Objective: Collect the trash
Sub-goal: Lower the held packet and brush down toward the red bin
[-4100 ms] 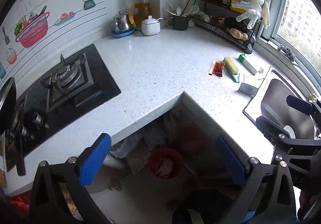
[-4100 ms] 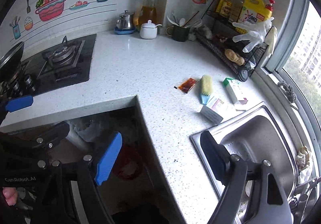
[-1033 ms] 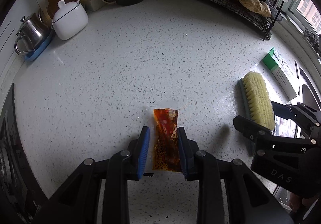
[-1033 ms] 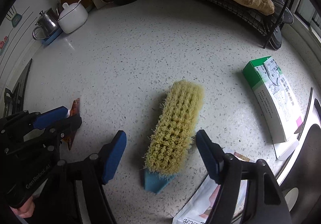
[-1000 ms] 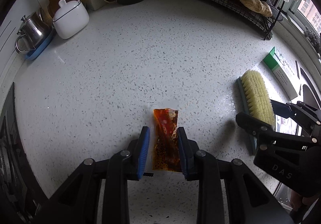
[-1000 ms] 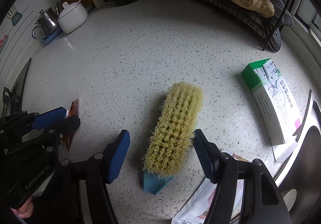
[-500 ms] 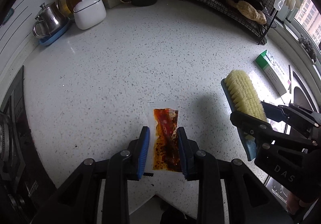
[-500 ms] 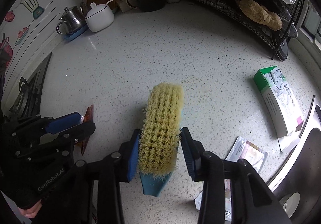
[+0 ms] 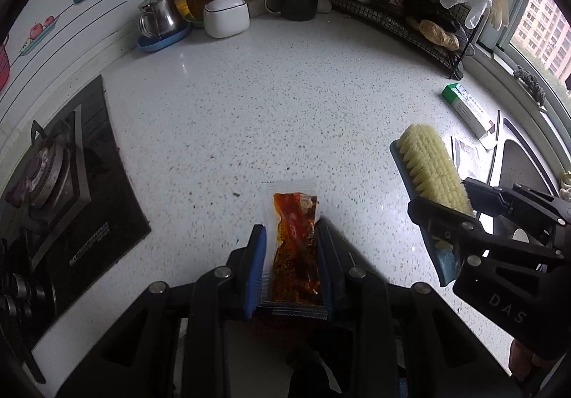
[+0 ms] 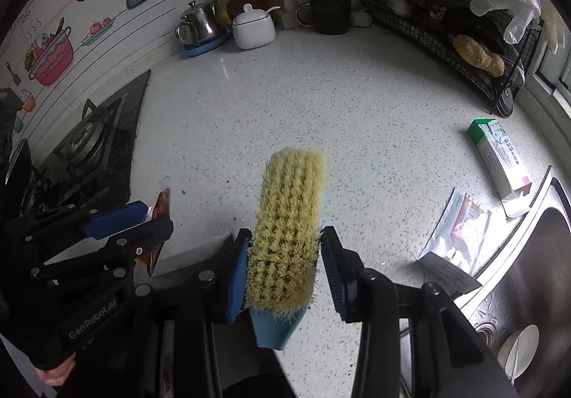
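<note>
Left gripper (image 9: pixel 291 266): pinches the red sauce packet (image 9: pixel 294 248), lifted clear of the speckled counter (image 9: pixel 285 105).
Right gripper (image 10: pixel 285 273): clamps the yellow scrub brush (image 10: pixel 285 230), bristles up, tip toward twelve o'clock.
Green box (image 10: pixel 499 155): lies at two o'clock, beside the sink (image 10: pixel 528 276).

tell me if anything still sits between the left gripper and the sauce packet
Nothing does. The left gripper is already shut on the sauce packet, lifted off the countertop. Beside it, the right gripper holds the scrub brush. No bin is visible.
</note>
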